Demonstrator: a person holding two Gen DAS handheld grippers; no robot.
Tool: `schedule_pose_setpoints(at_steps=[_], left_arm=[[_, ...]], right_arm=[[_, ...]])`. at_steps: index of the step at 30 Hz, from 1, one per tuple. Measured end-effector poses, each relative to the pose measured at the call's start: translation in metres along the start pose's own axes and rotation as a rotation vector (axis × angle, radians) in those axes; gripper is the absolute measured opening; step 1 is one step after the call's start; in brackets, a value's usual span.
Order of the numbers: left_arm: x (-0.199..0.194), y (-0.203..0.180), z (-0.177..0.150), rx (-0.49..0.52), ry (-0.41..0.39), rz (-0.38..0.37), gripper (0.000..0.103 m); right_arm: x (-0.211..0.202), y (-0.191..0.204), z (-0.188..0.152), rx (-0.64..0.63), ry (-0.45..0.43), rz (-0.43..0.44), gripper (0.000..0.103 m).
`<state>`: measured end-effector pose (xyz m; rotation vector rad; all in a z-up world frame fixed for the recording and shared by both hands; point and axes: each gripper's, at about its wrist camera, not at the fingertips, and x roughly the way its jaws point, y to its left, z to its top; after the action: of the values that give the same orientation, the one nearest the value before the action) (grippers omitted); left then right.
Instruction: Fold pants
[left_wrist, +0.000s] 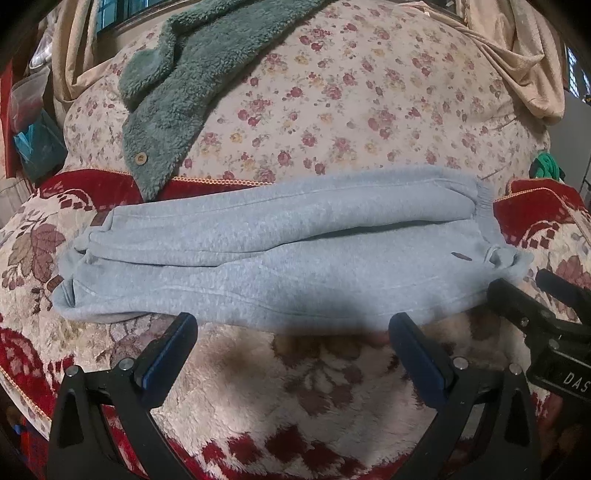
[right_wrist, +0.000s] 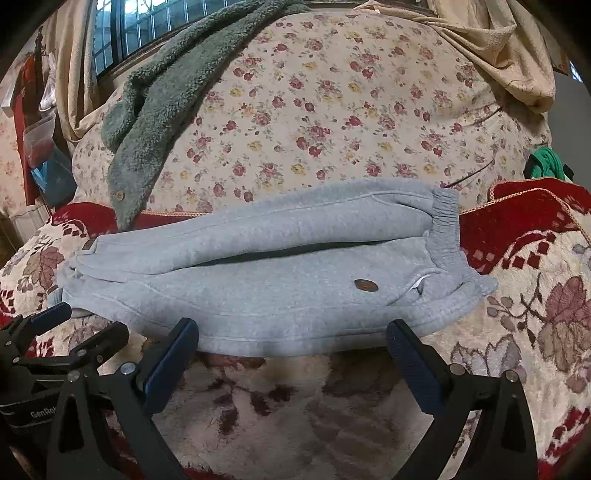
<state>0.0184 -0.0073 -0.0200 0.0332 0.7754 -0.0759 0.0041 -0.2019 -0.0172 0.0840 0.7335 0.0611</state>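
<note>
**Grey sweatpants lie folded lengthwise on the blanket, both tongs released**

The light grey fleece sweatpants (left_wrist: 280, 251) (right_wrist: 266, 273) lie flat across a plush cream-and-red floral blanket (left_wrist: 295, 387) (right_wrist: 295, 406), one leg laid alongside the other with a dark crease running between them. The elastic waistband (right_wrist: 445, 221) sits at the right end; the leg cuffs (left_wrist: 70, 288) are bunched at the left end. A small brown oval patch (right_wrist: 365, 284) shows on the near leg close to the waistband, and a brown label (left_wrist: 98, 219) sits near the cuffs.

The left tongs (left_wrist: 293, 328) are released, blue-padded fingers (left_wrist: 170, 350) spread wide, tips just at the near edge of the pants and gripping nothing. The right tongs (right_wrist: 291, 334) are likewise released, blue-padded fingers (right_wrist: 413, 362) wide apart at the same near edge, holding nothing. Each tool appears at the edge of the other's view: the right one at the lower right of the left wrist view, the left one at the lower left of the right wrist view.

Behind the pants, a cream quilt with small red roses (left_wrist: 351, 103) (right_wrist: 351, 110) rises up. A shaggy grey-green fleece jacket with a wooden button (left_wrist: 177, 88) (right_wrist: 155, 122) drapes over its left side, its lower end near the far edge of the pants. A beige cloth (left_wrist: 517, 66) (right_wrist: 498, 48) hangs at the upper right, and a bit of green fabric (left_wrist: 546, 166) (right_wrist: 546, 162) shows at the right edge.
</note>
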Motion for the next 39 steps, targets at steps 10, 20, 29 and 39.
schedule_pose_setpoints(at_steps=[10, 20, 29, 39], left_arm=[[-0.002, 0.010, 0.001, -0.026, -0.045, -0.006, 0.103], [0.001, 0.009, 0.000, -0.025, -0.030, -0.005, 0.103], [0.013, 0.019, 0.003, -0.037, 0.000, 0.003, 0.103], [0.032, 0.049, 0.022, -0.047, 0.002, 0.029, 0.103]], right_arm=[[0.004, -0.001, 0.001, -0.012, 0.007, -0.001, 0.103], [0.008, 0.003, 0.004, -0.038, 0.022, 0.022, 0.103], [0.019, 0.006, 0.012, -0.067, 0.036, 0.052, 0.103], [0.044, 0.010, 0.024, -0.102, 0.051, 0.081, 0.102]])
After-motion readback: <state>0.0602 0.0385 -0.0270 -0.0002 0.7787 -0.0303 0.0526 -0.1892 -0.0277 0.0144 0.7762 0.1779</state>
